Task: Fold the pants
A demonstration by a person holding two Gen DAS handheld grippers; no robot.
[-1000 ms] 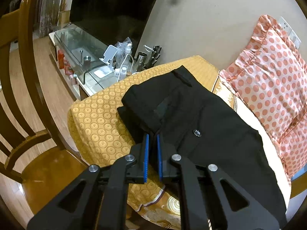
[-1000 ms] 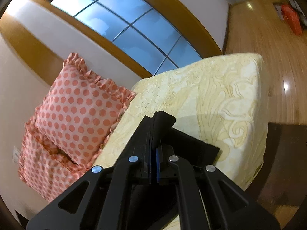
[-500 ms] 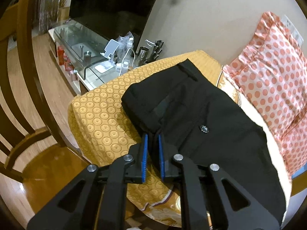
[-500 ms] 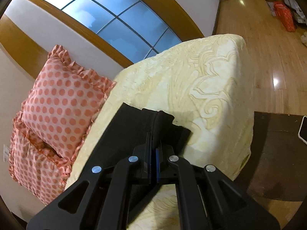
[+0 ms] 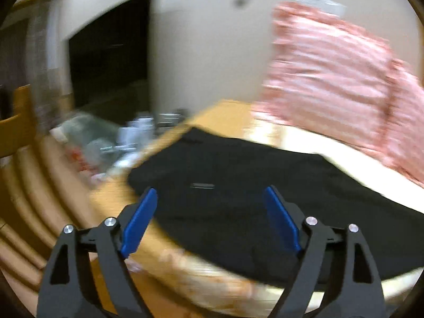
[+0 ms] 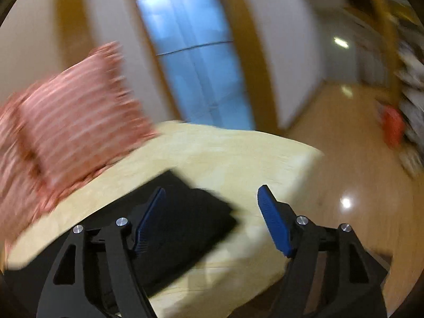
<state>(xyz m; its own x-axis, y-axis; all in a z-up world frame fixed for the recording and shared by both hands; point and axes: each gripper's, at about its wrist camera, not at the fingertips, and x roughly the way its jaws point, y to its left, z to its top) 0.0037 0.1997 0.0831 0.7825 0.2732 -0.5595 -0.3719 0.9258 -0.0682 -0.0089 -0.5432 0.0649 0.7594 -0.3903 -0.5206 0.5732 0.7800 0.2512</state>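
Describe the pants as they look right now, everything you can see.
The pants are black, matte cloth, lying flat on the yellow cover, one end on the orange patterned cloth. A small pale mark, perhaps a button, shows on top. In the right view a squared end lies flat near the cover's edge. Both grippers, left and right, are open and hold nothing. The pink pillow sits behind, apart. Motion blur hides the folds.

The left gripper (image 5: pixel 209 194) is matte black plastic, its arms built as open frames with triangular cut-outs and round silver screws at the joints. Flat blue pads (image 5: pixel 281 222) line the inner faces of its fingers. The right gripper (image 6: pixel 212 192) looks the same, with ribbed blue pads (image 6: pixel 273 221).
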